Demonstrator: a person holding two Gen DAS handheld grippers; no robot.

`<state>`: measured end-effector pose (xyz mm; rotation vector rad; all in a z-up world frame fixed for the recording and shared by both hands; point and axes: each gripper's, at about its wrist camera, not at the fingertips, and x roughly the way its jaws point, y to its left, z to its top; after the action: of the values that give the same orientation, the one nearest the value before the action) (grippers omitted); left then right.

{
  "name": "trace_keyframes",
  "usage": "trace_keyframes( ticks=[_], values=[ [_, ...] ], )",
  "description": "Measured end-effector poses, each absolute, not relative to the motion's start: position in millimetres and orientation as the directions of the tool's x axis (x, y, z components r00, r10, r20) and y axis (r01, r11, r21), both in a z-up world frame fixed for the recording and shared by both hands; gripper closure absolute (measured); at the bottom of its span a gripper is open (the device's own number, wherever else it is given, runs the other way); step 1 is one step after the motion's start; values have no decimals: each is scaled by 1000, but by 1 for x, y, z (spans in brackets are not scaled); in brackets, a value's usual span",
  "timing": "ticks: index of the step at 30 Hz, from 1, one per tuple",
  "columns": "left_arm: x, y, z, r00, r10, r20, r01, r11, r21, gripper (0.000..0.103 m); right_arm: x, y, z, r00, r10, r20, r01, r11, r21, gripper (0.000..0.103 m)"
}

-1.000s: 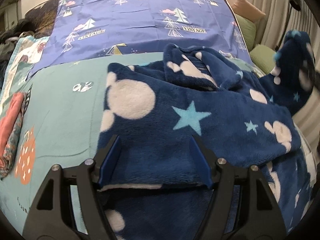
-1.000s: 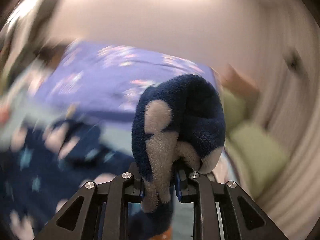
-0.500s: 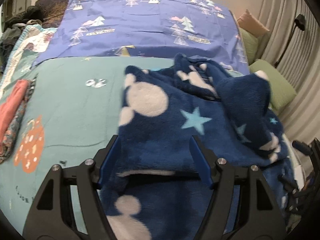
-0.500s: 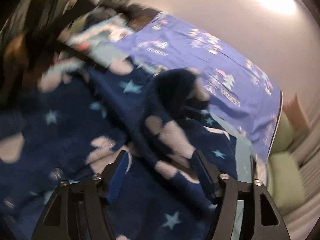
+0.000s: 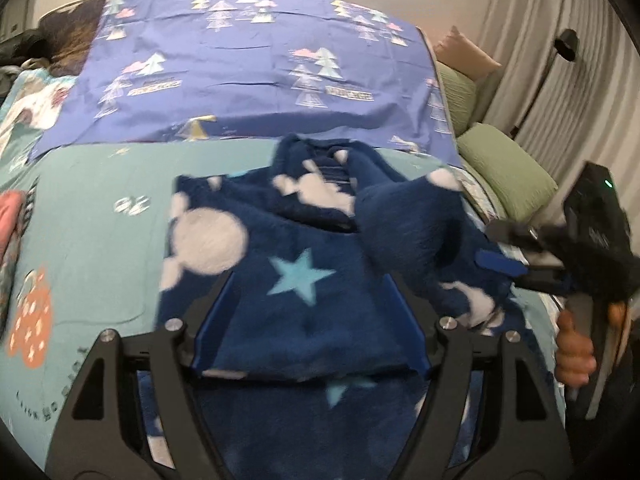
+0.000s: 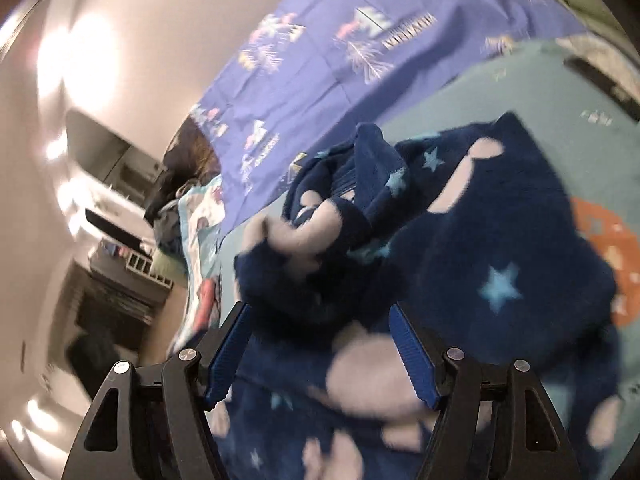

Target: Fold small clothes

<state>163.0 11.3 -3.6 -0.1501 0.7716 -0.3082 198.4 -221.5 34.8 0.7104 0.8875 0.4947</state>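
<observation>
A dark blue fleece garment [image 5: 304, 280] with white mouse heads and pale blue stars lies partly folded on the teal bedsheet [image 5: 88, 240]. My left gripper [image 5: 310, 304] is open just above its near folded edge, jaws wide apart. My right gripper [image 6: 320, 336] is open over the garment [image 6: 500, 264], which looks bunched and blurred; it also shows in the left wrist view [image 5: 516, 270] at the right, beside the folded-over sleeve [image 5: 416, 224], held by a hand.
A purple sheet with tree prints [image 5: 248, 76] covers the far part of the bed. Green cushions [image 5: 504, 168] and curtains stand at the right. Pink clothing [image 5: 8, 220] lies at the left edge. Furniture [image 6: 120, 272] shows beyond the bed.
My right gripper carried a sleeve over the garment, let it go and opened. It has swung to the garment's right side. The left gripper stayed open, shifting slightly.
</observation>
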Motion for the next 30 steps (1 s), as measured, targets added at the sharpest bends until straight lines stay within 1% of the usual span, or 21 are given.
trace_keyframes(
  ticks=[3,5,6,8,10,11,13,15,18,19,22,23,25,28,30],
  values=[
    [159,35,-8,682,-284,-674,152,957,-249,29,223,-183,30,477,715,-511,-154,640,752,29],
    [157,53,-10,688,-259,-678,107,960,-259,29,221,-152,38,424,764,-486,-276,621,734,29],
    [154,63,-11,695,-243,-677,83,962,-259,29,212,-131,47,380,792,-477,-393,605,692,29],
    [150,81,-13,704,-206,-680,36,966,-256,29,189,-107,62,301,842,-448,-555,537,635,29],
    [149,95,-16,704,-191,-684,4,964,-265,29,161,-97,74,265,863,-429,-667,486,565,29],
    [149,101,-17,701,-189,-688,-6,963,-271,29,153,-97,76,273,858,-436,-681,492,542,29],
    [148,103,-17,700,-195,-687,-2,962,-274,29,142,-110,74,353,797,-491,-641,588,493,29],
    [147,98,-16,701,-224,-677,42,961,-275,29,137,-127,68,400,757,-518,-573,647,503,29],
    [150,76,-14,686,-303,-661,170,951,-260,29,128,-163,58,494,663,-562,-434,748,502,29],
    [153,67,-14,680,-317,-661,212,948,-237,29,126,-171,56,516,635,-575,-401,772,493,29],
    [167,40,-19,680,-273,-681,276,955,-107,29,120,-202,46,539,573,-618,-270,812,518,29],
    [174,35,-22,671,-261,-694,286,955,-82,29,118,-210,41,539,569,-622,-236,810,537,29],
    [182,28,-27,648,-268,-713,304,949,-80,29,115,-227,32,535,573,-621,-188,797,574,29],
    [190,22,-30,631,-286,-721,318,943,-96,29,120,-236,20,520,615,-592,-150,749,646,29],
    [198,17,-30,616,-313,-723,322,938,-132,29,129,-237,11,508,639,-578,-124,718,684,29]
  ],
)
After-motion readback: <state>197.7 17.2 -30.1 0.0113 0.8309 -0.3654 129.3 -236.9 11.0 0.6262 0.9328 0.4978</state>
